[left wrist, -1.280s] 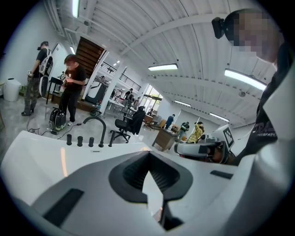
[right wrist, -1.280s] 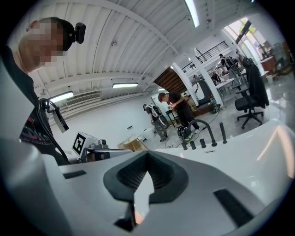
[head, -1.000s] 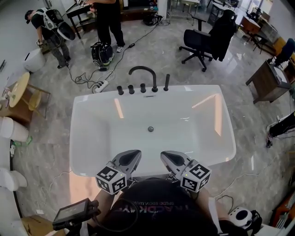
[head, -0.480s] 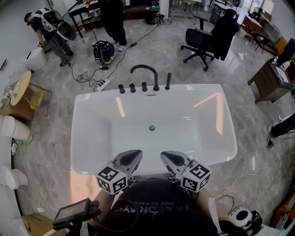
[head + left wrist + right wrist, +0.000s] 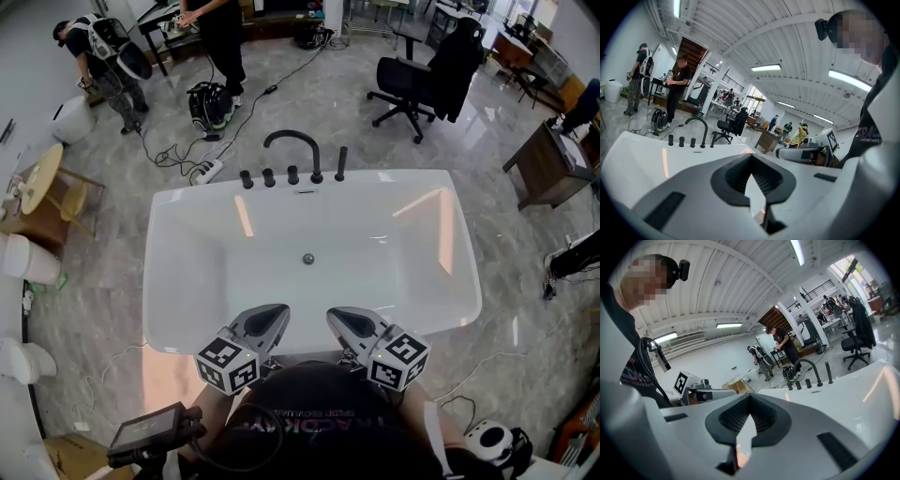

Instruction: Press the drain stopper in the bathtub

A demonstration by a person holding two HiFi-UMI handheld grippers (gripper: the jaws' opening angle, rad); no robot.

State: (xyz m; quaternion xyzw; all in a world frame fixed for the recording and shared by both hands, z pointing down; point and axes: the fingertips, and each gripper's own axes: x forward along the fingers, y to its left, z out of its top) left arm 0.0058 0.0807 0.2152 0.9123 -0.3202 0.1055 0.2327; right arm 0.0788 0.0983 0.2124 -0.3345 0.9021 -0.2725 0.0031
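left gripper [image 5: 275, 316] and right gripper [image 5: 337, 318] stay closed by bathtub [image 5: 156, 281].

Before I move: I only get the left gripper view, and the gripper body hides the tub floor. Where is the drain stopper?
Observer: The small round metal drain stopper sits mid-floor of the white bathtub, in line with the black arched faucet.
Operator: Is my left hand-held gripper near it?
Observer: No. The left hand-held gripper hangs over the near rim, well short of the stopper.
Operator: And the right one?
Observer: The right hand-held gripper has its jaws together, holding nothing.
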